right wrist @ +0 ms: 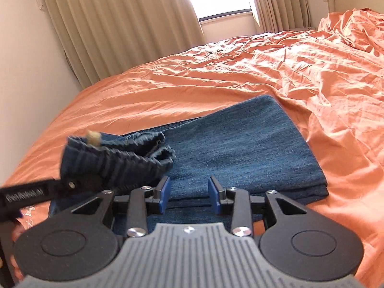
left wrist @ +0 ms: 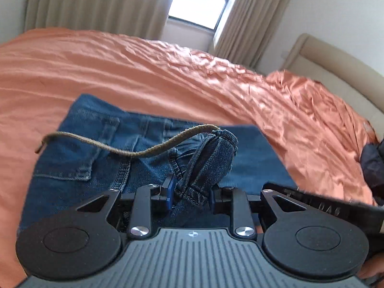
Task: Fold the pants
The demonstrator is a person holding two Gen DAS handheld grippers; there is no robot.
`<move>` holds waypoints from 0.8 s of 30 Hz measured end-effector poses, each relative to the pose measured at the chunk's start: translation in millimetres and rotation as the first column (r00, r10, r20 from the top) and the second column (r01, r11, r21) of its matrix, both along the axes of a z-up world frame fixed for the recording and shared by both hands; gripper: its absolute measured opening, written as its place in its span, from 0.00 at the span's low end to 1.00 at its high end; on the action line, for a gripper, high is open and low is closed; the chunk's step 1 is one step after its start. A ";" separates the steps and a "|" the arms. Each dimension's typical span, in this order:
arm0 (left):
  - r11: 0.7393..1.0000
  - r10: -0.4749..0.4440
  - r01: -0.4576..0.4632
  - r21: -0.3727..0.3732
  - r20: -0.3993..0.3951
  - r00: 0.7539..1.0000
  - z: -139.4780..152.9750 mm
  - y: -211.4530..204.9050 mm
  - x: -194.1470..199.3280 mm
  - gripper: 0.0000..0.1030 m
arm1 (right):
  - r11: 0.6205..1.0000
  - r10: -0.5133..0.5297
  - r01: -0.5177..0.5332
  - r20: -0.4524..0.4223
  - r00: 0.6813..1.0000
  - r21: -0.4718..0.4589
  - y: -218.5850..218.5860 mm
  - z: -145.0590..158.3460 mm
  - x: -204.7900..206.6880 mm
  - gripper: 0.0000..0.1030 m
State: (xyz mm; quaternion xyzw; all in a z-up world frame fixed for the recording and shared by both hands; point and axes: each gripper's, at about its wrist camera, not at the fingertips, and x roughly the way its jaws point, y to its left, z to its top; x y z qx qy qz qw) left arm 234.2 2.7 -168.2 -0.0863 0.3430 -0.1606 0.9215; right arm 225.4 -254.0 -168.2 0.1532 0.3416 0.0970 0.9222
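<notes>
Blue denim pants (left wrist: pixel 79 158) lie folded on the orange bed (left wrist: pixel 120 72). My left gripper (left wrist: pixel 190 192) is shut on the gathered waistband (left wrist: pixel 211 158) and holds it lifted above the folded layers. A tan drawstring (left wrist: pixel 134 152) trails left from the waistband. In the right wrist view the folded pants (right wrist: pixel 240 151) lie ahead. My right gripper (right wrist: pixel 189 194) is open and empty just above the near edge of the denim. The left gripper with the bunched waistband (right wrist: pixel 115 160) shows at the left of that view.
The orange sheet (right wrist: pixel 240 72) is rumpled toward the headboard (left wrist: pixel 336 72). Beige curtains (right wrist: pixel 120 24) and a window (left wrist: pixel 201 0) stand beyond the bed. A wall (right wrist: pixel 28 72) runs along the bed's left side. A dark object (left wrist: pixel 372 163) lies at the right edge.
</notes>
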 end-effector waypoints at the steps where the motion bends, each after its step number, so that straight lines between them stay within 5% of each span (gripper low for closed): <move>1: 1.000 -0.015 0.015 0.021 -0.001 1.000 -3.2 -3.9 -1.1 0.30 | 1.000 -0.007 0.007 -0.005 1.000 0.006 -2.4 -1.1 -1.4 0.31; 4: 0.999 -0.044 0.043 -0.011 -0.046 0.998 2.4 5.9 -1.5 0.32 | 0.999 -0.026 0.026 -0.018 0.999 0.034 -9.9 -4.3 -2.6 0.31; 11: 0.950 -0.139 0.082 -0.301 -0.175 0.975 -7.8 45.7 7.8 0.50 | 0.992 0.011 -0.007 -0.032 0.999 0.129 -16.0 -8.1 0.3 0.38; 18: 0.927 -0.224 0.161 -0.339 -0.155 0.962 1.9 50.6 0.2 0.64 | 0.968 0.047 -0.044 -0.004 0.999 0.249 -19.9 -6.1 -1.0 0.43; 21: 0.896 -0.267 0.185 -0.403 -0.156 0.951 5.6 53.8 -0.8 0.70 | 0.953 0.058 -0.054 -0.005 0.998 0.299 -19.6 -6.9 0.9 0.42; 24: 0.899 -0.228 0.160 -0.408 -0.125 0.966 15.7 61.8 -2.3 0.68 | 0.930 0.097 -0.085 -0.016 0.995 0.356 -17.2 -9.4 6.8 0.41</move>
